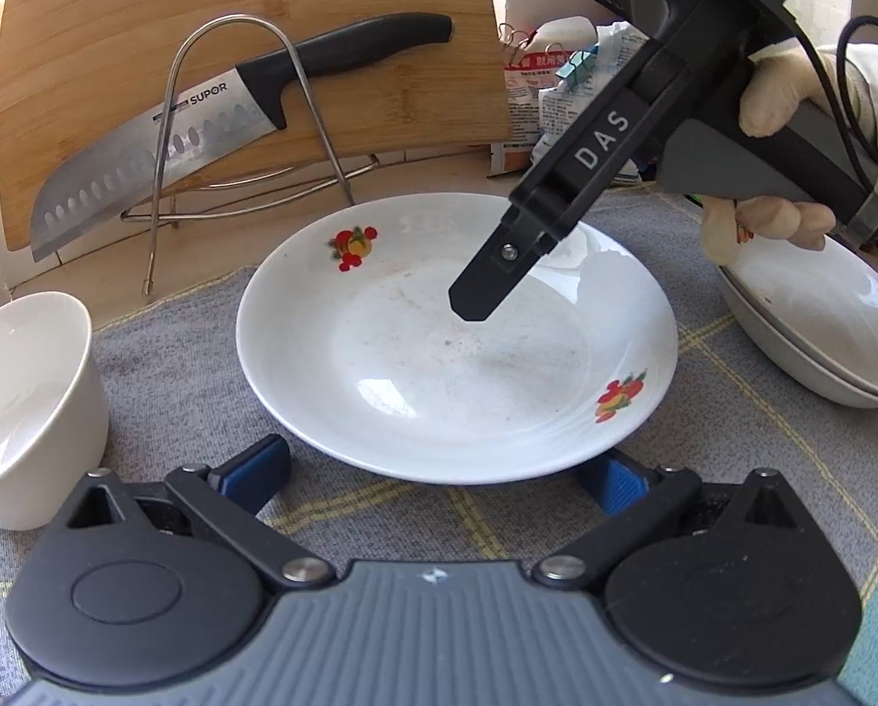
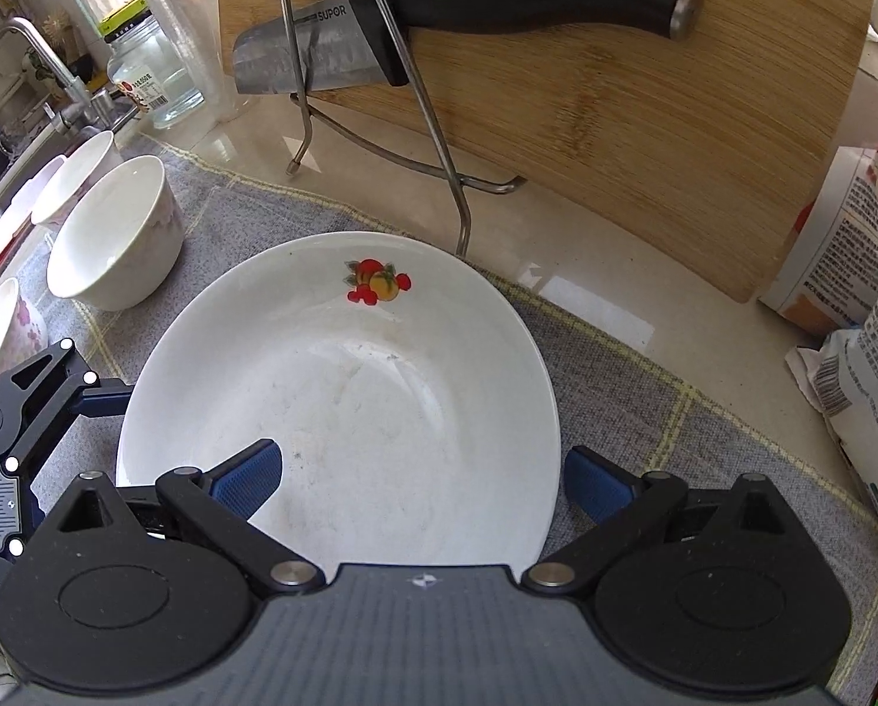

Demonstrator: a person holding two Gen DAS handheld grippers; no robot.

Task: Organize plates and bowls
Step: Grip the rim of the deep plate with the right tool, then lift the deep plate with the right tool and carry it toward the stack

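Fruit-patterned plate (image 1: 456,347) lies flat, face up, on the grey cloth (image 1: 174,353) covering the worktop. Round — no long axis. White bowl (image 1: 27,406) stands left; stacked plates (image 1: 815,317) right. Knife (image 1: 203,129) in its wire rack (image 1: 233,135) and cutting board (image 1: 250,47) behind. Left gripper (image 1: 439,473) wide open, empty, at the near rim; right gripper (image 2: 421,482) wide open, straddling the rim — holding nothing.

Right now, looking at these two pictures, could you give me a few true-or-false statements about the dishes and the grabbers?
1. The white fruit-patterned plate lies on a grey checked cloth. True.
2. The black-handled knife lies flat on that cloth. False: it rests in a wire rack against the bamboo cutting board.
3. The right gripper is open, one finger over the plate. True.
4. The left gripper is clamped on a plain white bowl. False: it is open, and the bowl stands apart.
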